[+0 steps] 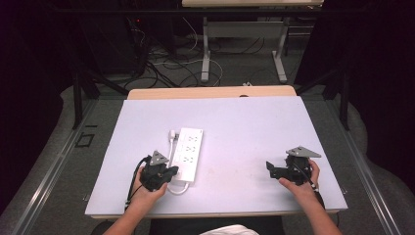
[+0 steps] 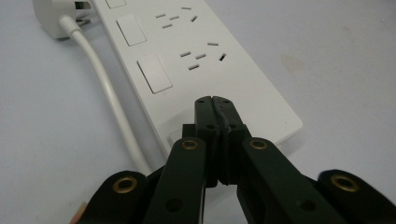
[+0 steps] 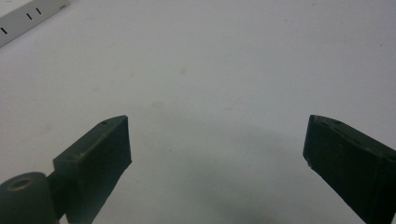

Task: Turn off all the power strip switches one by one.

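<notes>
Black jaws of the left hand-held gripper (image 2: 215, 103) are pressed together with nothing between them, their tips over the near end of the white power strip (image 2: 201, 70). Its cord (image 2: 109, 100) runs along its left side to a plug (image 2: 58, 18) at the far end. Over to the right, well apart, the right hand-held gripper (image 3: 217, 140) hovers with jaws spread wide above the bare pale desk (image 1: 244, 127). Open surface lies right of and beyond the strip.
</notes>
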Available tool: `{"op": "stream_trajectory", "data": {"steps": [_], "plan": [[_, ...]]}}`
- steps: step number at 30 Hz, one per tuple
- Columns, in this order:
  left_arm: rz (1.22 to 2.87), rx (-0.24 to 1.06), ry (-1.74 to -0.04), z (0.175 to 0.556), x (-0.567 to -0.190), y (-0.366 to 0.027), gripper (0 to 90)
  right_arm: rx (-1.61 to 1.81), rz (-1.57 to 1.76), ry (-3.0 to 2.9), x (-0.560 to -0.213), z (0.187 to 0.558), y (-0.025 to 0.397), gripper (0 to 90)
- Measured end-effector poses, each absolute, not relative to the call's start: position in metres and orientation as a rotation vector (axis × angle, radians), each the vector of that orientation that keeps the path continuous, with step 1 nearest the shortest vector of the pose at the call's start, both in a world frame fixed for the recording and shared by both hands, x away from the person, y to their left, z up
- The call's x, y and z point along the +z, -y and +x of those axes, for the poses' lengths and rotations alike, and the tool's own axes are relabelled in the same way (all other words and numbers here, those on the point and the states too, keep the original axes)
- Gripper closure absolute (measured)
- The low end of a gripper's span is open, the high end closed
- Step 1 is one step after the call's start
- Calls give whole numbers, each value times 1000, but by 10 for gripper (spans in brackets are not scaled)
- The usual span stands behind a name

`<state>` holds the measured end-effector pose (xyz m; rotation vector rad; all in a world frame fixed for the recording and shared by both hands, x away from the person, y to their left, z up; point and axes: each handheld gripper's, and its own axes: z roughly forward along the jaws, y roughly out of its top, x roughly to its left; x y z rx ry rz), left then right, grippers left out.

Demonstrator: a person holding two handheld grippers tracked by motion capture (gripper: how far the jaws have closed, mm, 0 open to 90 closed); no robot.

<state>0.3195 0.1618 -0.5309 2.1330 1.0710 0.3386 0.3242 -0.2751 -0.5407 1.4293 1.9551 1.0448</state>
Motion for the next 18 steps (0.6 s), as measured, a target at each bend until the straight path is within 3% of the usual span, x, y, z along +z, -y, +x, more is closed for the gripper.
{"op": "stream_trajectory", "data": {"steps": [18], "plan": [[2238,397,-1049,321,-530,-152,900,1048,1429,-1952,-540,324,275,71]]}}
